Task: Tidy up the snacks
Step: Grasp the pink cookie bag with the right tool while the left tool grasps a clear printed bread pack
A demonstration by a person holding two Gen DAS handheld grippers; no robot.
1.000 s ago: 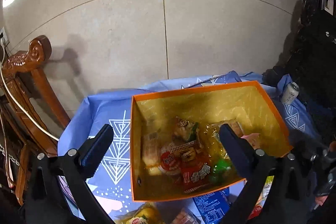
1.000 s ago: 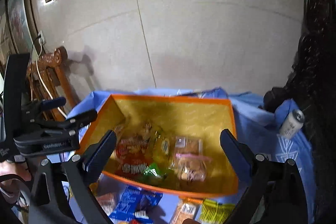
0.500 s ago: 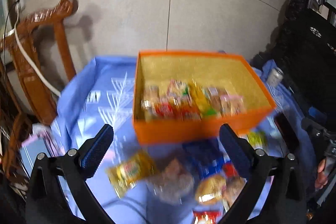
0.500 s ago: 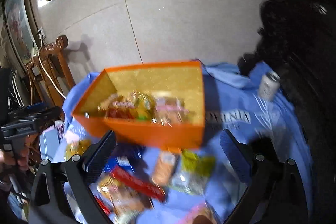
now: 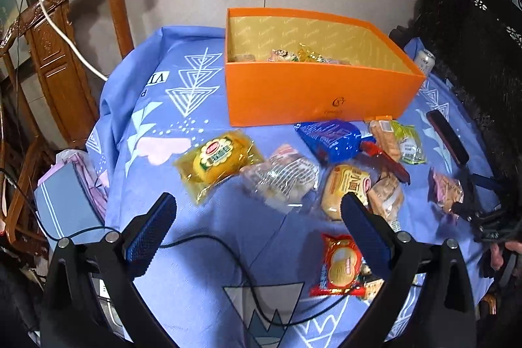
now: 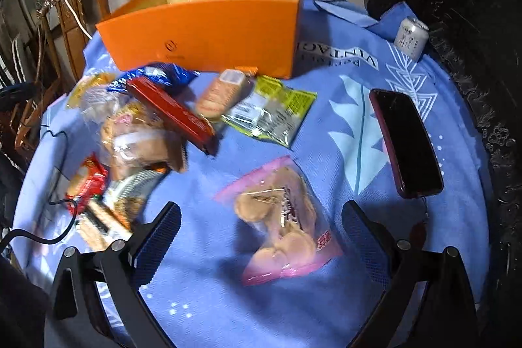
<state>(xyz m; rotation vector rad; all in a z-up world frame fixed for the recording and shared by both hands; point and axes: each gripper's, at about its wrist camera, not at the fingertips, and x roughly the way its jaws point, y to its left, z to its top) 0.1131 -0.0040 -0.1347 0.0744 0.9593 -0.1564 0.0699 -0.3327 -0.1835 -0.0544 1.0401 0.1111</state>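
Observation:
An orange box (image 5: 313, 93) (image 6: 208, 31) stands at the back of the blue-clothed table with several snack packs inside. Loose packs lie in front of it: a yellow pack (image 5: 217, 163), a clear bag of biscuits (image 5: 282, 176), a blue pack (image 5: 329, 139), a bun (image 5: 345, 189) and a red-rimmed pack (image 5: 341, 264). My left gripper (image 5: 257, 234) hovers open and empty over the cloth in front of them. A pink-edged bag of pastries (image 6: 280, 222) lies between the fingers of my right gripper (image 6: 261, 242), which is open above it. A red bar (image 6: 173, 113) and a green pack (image 6: 270, 111) lie farther back.
A dark phone (image 6: 404, 142) lies on the cloth at the right, and a drink can (image 6: 411, 36) stands at the back right. A carved wooden chair (image 5: 65, 31) stands left of the table. A black cable (image 5: 208, 240) runs across the near cloth. Dark carved furniture (image 6: 473, 54) lines the right side.
Both grippers have pulled back from over the box and dropped toward the near part of the table. The loose packs in front of the box now fill both views.

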